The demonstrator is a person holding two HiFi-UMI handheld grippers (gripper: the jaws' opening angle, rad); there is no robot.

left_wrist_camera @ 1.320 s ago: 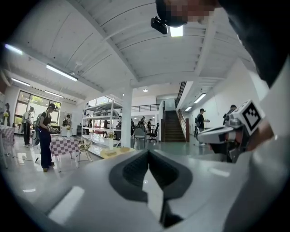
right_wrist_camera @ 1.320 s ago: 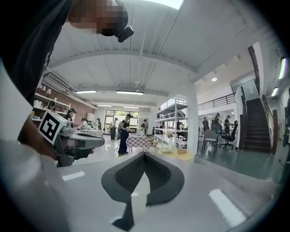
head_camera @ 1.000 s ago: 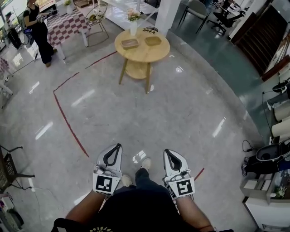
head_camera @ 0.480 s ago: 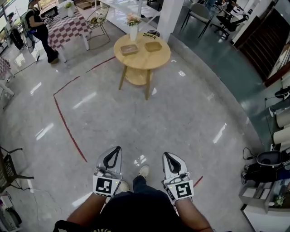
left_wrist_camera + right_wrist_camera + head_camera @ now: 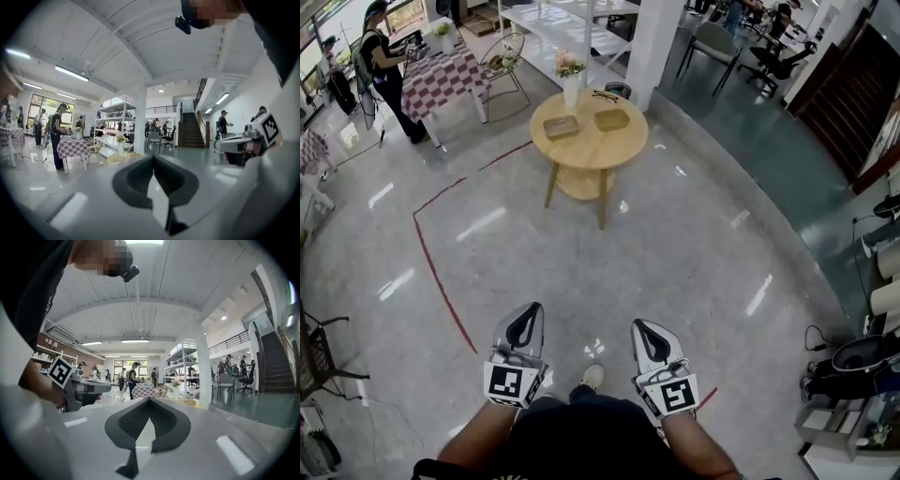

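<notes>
Both grippers are held side by side low in the head view, above a glossy grey floor. My left gripper (image 5: 528,313) is shut with nothing in it, its jaw tips meeting in the left gripper view (image 5: 152,157). Likewise my right gripper (image 5: 639,326) is shut and empty, and its tips close together in the right gripper view (image 5: 149,399). A shoe (image 5: 592,377) shows between them. Several steps ahead stands a round wooden table (image 5: 586,141) carrying two shallow trays (image 5: 562,127) and a vase of flowers (image 5: 570,80).
A red line (image 5: 436,272) marks the floor at the left. Behind the round table are a white column (image 5: 656,37), metal shelving (image 5: 553,19) and a chair (image 5: 710,42). A person (image 5: 384,70) stands by a checkered table (image 5: 441,80). Equipment (image 5: 858,352) lines the right edge.
The round table has slid lower and nearer in the head view, and more of the room behind it shows. Both grippers stay shut and side by side.
</notes>
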